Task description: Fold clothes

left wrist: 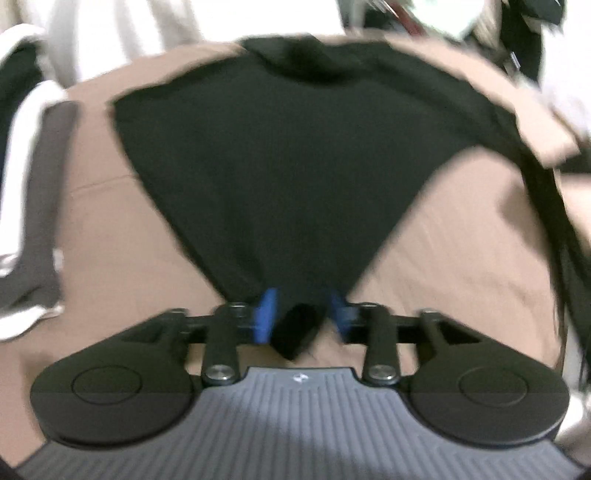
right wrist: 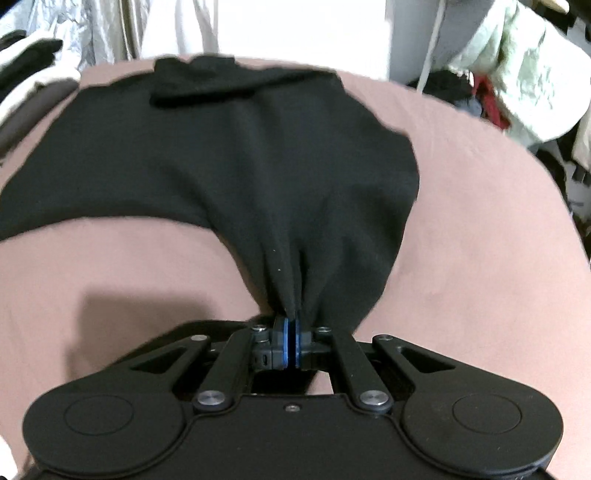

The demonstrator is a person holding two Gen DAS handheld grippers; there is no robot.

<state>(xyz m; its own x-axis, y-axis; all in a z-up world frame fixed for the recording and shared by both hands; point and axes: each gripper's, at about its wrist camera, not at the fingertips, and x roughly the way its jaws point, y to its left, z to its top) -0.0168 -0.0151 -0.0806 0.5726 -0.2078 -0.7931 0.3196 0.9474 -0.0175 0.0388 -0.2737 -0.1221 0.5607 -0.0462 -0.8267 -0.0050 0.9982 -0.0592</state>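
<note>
A black garment [left wrist: 295, 166] lies spread on a tan bedsheet [left wrist: 461, 240], narrowing to a corner at my left gripper [left wrist: 301, 314]. The blue pads [left wrist: 266, 314] stand apart, and the corner's tail sits loosely in the gap between them. In the right wrist view the same black garment [right wrist: 221, 166] is gathered into pleats that run into my right gripper [right wrist: 291, 343]. That gripper's blue pads are pressed together on the bunched cloth edge, which is lifted a little off the pinkish sheet [right wrist: 480, 240].
A grey and white pile of clothing [left wrist: 33, 221] lies at the bed's left edge. Beyond the far right edge sits cluttered bags and clothes [right wrist: 517, 74]. White fabric [right wrist: 221, 26] hangs behind the bed.
</note>
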